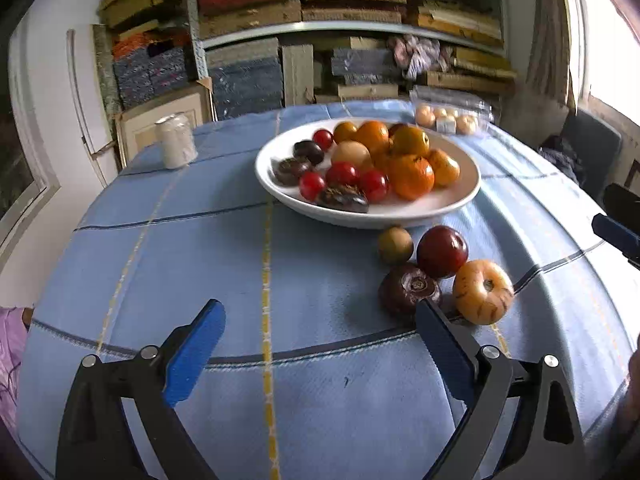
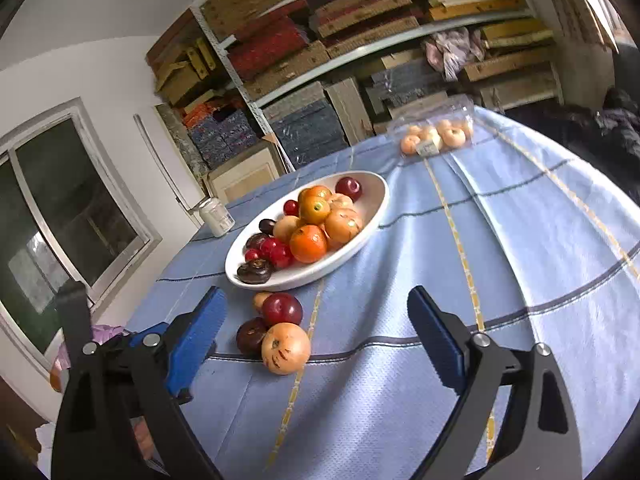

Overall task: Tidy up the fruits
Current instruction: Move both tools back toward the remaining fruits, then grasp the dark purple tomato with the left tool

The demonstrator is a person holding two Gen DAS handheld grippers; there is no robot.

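A white bowl [image 1: 460,200] on the blue checked tablecloth holds several oranges, red cherry tomatoes and dark fruits; it also shows in the right wrist view [image 2: 376,204]. In front of it lie loose fruits: a yellow streaked one [image 1: 483,291] [image 2: 285,347], a dark purple one [image 1: 408,288] [image 2: 250,336], a red one [image 1: 442,251] [image 2: 282,309] and a small brownish one [image 1: 395,245] [image 2: 261,299]. My left gripper [image 1: 320,316] is open and empty, its right finger just before the purple fruit. My right gripper [image 2: 316,304] is open and empty, the loose fruits lying between its fingers.
A clear plastic box of pale fruits [image 1: 448,118] [image 2: 436,136] sits at the table's far edge. A white jar [image 1: 176,140] [image 2: 216,216] stands far left. Shelves of stacked boards [image 1: 340,20] fill the wall behind. The right gripper's tip [image 1: 616,232] shows at the left view's right edge.
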